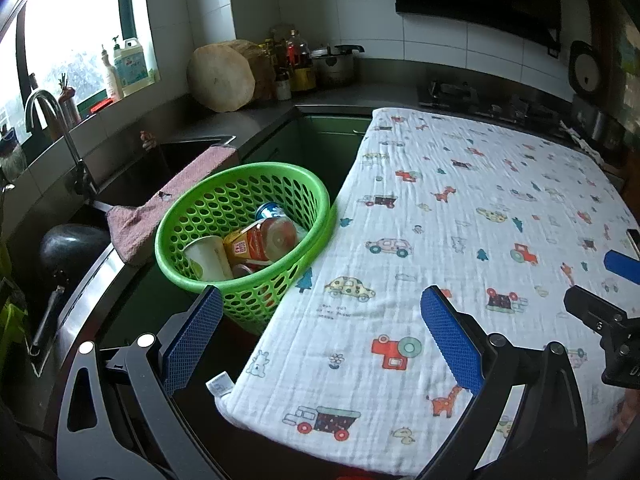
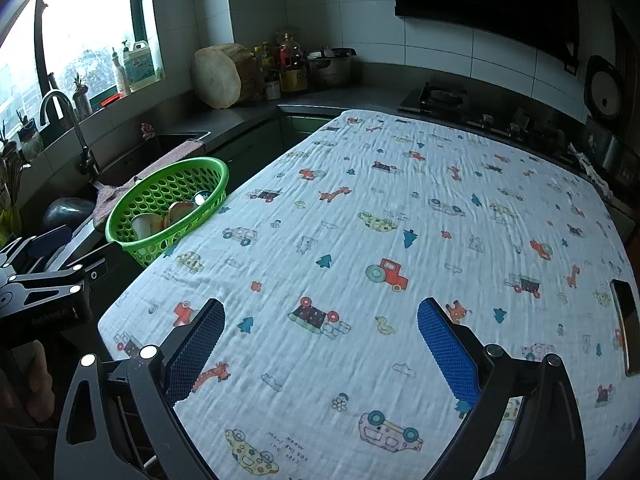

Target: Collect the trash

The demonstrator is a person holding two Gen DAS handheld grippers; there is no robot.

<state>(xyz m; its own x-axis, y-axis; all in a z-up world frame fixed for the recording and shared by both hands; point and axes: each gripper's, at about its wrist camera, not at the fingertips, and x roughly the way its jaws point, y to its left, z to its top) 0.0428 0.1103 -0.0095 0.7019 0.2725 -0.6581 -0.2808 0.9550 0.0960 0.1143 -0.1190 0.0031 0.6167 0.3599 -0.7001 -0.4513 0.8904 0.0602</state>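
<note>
A green perforated basket (image 1: 192,216) (image 2: 132,208) sits off the left edge of the cloth-covered table (image 1: 460,220) (image 2: 360,220). Inside it lie a white paper cup (image 1: 206,258), an orange juice carton (image 1: 246,244), a clear plastic cup (image 1: 280,236) and a blue can (image 1: 270,211). My left gripper (image 1: 320,300) is open, hovering over the table's near left edge just short of the basket, with nothing between its blue pads (image 1: 194,336). My right gripper (image 2: 320,312) is open above the patterned cloth, holding nothing. The right gripper also shows at the right edge of the left wrist view (image 1: 616,280).
A sink with a curved tap (image 1: 52,136) and a pink towel (image 1: 168,204) lies left of the basket. A round wooden block (image 1: 222,78), bottles and a pot (image 1: 334,66) stand in the back corner. A stove (image 2: 440,98) is behind the table. A dark phone (image 2: 626,332) lies at the cloth's right edge.
</note>
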